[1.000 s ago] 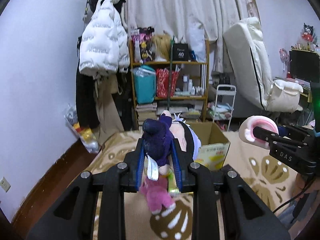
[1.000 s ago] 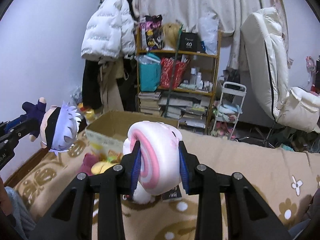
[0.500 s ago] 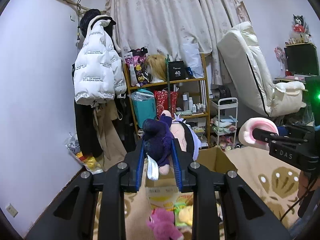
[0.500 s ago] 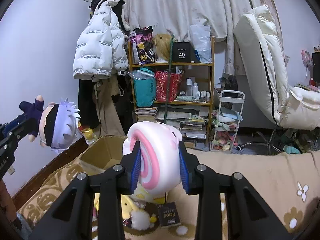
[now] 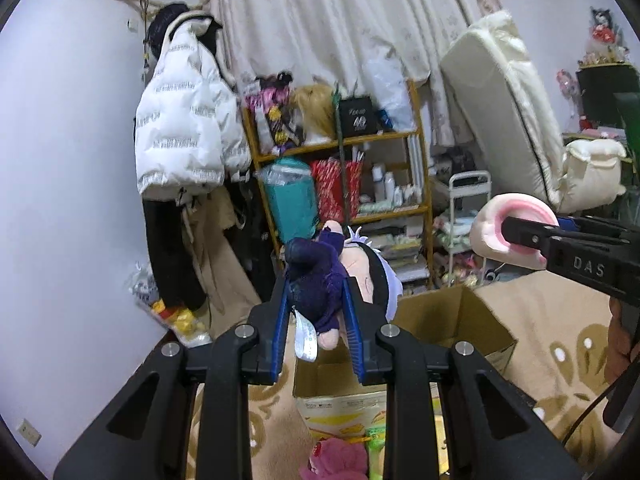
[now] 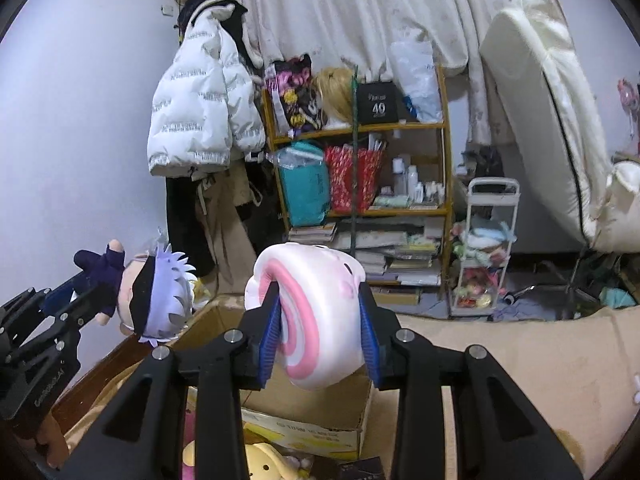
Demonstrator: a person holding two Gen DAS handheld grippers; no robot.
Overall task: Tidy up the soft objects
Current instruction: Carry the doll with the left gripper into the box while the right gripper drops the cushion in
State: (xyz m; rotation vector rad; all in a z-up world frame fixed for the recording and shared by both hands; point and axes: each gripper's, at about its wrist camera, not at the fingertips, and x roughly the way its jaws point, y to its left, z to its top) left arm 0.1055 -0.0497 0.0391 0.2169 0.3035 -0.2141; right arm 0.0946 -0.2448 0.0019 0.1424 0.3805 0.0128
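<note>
Left claw (image 5: 316, 312) clamped on the dark purple body of a plush doll (image 5: 320, 280), blue pads pressed into the fabric on both sides, a white tag hanging down between them. Doll's pale face, black blindfold and lavender spiky hair pointing away from the camera, lifted in the air above the near left corner of an open cardboard box (image 5: 452, 320). Right claw (image 6: 318, 340) closed around a pink-and-white swirl plush (image 6: 316, 312), the pads dented into its soft sides, though the jaws are just beginning to ease apart with the plush between them and gripped. Swirl plush suspended over the open box (image 6: 304, 420), seen from the right wrist view with the box's inside directly beneath. From the same view, the left claw (image 6: 92, 284) entering from the lower left, the doll (image 6: 156, 296) held level with its head toward the box. From the left wrist view, the right claw (image 5: 516, 232) reaching in from the right edge, the swirl plush (image 5: 504, 224) above the box's far side. Box resting on a tan patterned blanket (image 5: 560, 320) on a bed. Just in front of the box, a magenta plush (image 5: 340, 456) and a yellow plush (image 6: 256, 464) lying on the blanket. Behind, a wooden shelf (image 6: 360, 128) crowded with bags and books, a white puffer jacket (image 5: 180, 132) hanging beside it.
</note>
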